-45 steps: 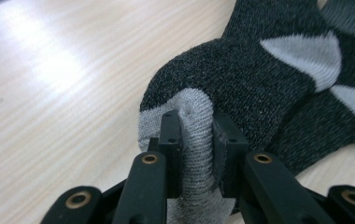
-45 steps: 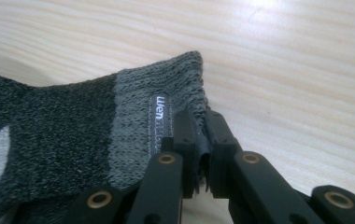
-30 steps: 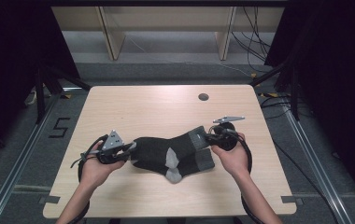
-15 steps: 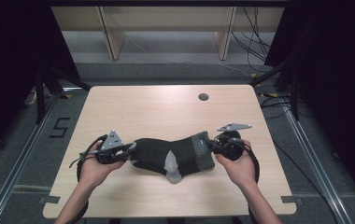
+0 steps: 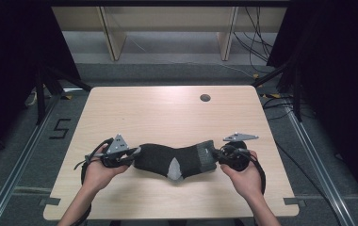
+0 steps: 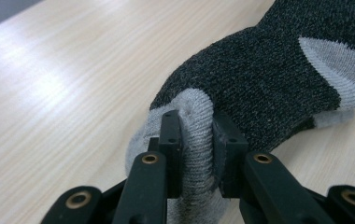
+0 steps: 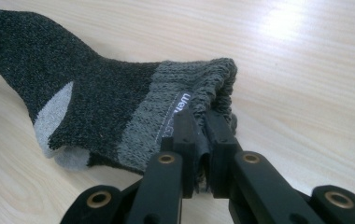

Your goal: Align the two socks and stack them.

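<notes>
Left hand-held gripper (image 5: 129, 156) and right hand-held gripper (image 5: 217, 156) both clamped; forearms low.

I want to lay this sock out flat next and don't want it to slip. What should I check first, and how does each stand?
1. Left gripper clamped on the sock's light grey toe: ok.
2. Right gripper clamped on the ribbed cuff: ok.
3. Sock stretched straight between the grippers: not ok, it sags in a bend at the heel patch.
4. Sock resting on the table: ok at the middle.
5. Bare table beyond the sock: ok.
6. Second sock layer caught in either grip: cannot tell.
</notes>
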The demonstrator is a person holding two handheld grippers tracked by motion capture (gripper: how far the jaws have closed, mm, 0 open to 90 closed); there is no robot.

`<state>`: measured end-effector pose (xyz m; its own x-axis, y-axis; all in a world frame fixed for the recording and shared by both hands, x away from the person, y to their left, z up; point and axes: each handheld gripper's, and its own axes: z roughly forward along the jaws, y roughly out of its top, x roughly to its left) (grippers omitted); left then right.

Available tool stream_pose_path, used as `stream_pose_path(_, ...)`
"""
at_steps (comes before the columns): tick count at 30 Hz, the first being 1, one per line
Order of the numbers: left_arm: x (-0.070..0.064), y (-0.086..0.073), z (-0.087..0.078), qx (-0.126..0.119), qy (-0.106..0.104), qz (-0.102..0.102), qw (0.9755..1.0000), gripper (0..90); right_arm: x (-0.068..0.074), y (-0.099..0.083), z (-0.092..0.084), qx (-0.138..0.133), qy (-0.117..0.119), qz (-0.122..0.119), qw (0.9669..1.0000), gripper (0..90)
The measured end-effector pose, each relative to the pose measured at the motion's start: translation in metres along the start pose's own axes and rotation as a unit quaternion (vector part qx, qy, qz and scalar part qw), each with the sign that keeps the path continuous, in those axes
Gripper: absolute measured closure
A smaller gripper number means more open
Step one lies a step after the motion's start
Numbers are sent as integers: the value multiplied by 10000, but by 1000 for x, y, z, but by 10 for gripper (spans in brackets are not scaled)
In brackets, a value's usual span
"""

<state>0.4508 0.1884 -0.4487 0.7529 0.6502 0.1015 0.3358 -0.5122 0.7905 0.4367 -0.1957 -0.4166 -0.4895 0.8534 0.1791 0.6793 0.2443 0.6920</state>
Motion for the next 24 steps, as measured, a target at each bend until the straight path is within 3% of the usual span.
stream_pose_path(1, -1, -1, 2, 26, -12, -23, 10000, 761, -3, -2, 3, 1, -33, -187, 9998, 853)
stream_pose_path(2, -1, -3, 4, 59, -16, -34, 10000, 761, -3, -2, 3, 1, -33, -187, 9998, 853)
stream_pose_path(3, -1, -4, 6, 65, -12, -43, 10000, 761, -2, -4, 4, 84, -27, -22, 10000, 853)
stream_pose_path(6, -2, -3, 8, 91, -7, -39, 10000, 761, -4, -7, 7, 6, -13, -105, 9999, 853)
stream_pose_path(7, -2, -2, 8, 89, -22, -28, 10000, 761, -2, -8, 5, 74, -89, 24, 9999, 853)
stream_pose_path(9, -2, -1, 8, 79, -37, -12, 10000, 761, -4, -8, 6, -10, -73, -66, 10000, 853)
stream_pose_path(18, -1, -6, 14, 195, -34, -31, 9998, 759, -5, -13, 9, 120, -97, -81, 9998, 853)
stream_pose_path(20, -1, -8, 16, 260, -32, -33, 9997, 757, -5, -15, 11, 217, -145, -46, 9996, 852)
stream_pose_path(21, -1, -9, 17, 276, -20, -29, 9996, 757, -5, -16, 13, 245, -66, 86, 9996, 852)
stream_pose_path(22, 0, -9, 18, 277, 6, -28, 9996, 756, -7, -16, 15, 231, -128, -21, 9996, 852)
stream_pose_path(23, 1, -9, 18, 340, -12, 63, 9994, 756, -6, -17, 17, 226, -161, 35, 9996, 852)
stream_pose_path(24, 1, -10, 20, 355, -18, 65, 9993, 755, -9, -17, 19, 273, -73, -59, 9996, 852)
